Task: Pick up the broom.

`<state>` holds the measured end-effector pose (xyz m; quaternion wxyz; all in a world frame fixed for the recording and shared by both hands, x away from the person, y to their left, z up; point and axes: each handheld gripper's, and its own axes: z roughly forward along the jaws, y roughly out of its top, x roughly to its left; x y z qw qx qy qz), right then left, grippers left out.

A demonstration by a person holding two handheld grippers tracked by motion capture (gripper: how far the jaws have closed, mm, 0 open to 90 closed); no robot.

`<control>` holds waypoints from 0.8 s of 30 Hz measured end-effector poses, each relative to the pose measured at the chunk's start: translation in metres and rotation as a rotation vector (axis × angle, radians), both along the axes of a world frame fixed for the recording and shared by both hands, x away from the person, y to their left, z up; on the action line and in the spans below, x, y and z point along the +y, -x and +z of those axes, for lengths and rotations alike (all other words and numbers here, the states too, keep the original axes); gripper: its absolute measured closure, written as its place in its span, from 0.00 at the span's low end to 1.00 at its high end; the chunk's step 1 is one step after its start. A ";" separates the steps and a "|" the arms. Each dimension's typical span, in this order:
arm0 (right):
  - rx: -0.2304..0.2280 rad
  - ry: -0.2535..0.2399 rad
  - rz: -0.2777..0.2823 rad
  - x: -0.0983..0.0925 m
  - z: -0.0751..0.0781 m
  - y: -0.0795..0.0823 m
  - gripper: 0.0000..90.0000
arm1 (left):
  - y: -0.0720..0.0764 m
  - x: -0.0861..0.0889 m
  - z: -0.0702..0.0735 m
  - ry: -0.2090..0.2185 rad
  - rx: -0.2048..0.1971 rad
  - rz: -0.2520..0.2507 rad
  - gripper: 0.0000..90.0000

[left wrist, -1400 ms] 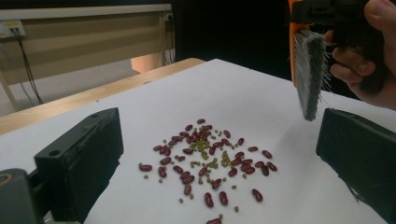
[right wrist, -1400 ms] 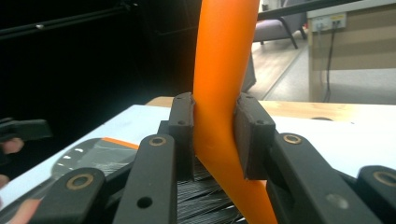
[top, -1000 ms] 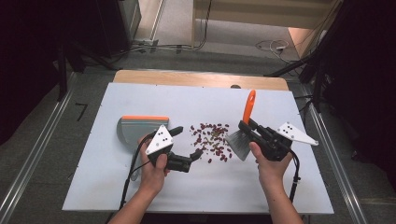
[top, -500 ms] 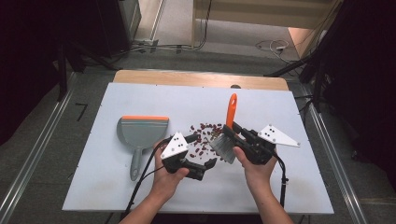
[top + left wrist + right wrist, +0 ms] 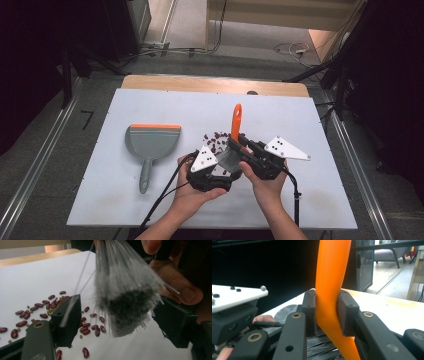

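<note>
White table point(image 5: 150, 210), scattered beans point(image 5: 216, 141), dark room

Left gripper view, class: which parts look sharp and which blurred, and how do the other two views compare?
Left gripper view: beans on the table fairly sharp, brush bristles close up and soft, a few strays smeared. Right gripper view: orange handle and pads crisp, room behind soft. High view: evenly lit white table, dark surroundings, dustpan clear.

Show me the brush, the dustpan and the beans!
brush point(image 5: 236, 119): high view, on its orange handle.
dustpan point(image 5: 151, 141): high view, on its grey scoop.
beans point(image 5: 51, 302): left gripper view, on the red pile on the table.
</note>
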<state>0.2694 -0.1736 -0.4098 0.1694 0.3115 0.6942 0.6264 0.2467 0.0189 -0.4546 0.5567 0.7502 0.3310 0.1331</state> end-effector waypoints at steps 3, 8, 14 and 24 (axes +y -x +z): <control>-0.004 0.004 0.000 0.003 0.000 0.002 0.77 | 0.002 -0.003 0.000 -0.005 -0.017 0.012 0.38; -0.003 0.000 -0.010 0.005 0.000 0.004 0.77 | 0.004 -0.004 0.001 -0.002 -0.030 0.034 0.49; -0.012 0.011 -0.013 0.006 0.000 0.005 0.77 | 0.001 -0.002 0.000 -0.011 -0.024 0.032 0.67; -0.020 0.026 -0.013 0.006 -0.001 0.003 0.77 | -0.003 0.004 0.001 -0.021 -0.008 0.047 0.94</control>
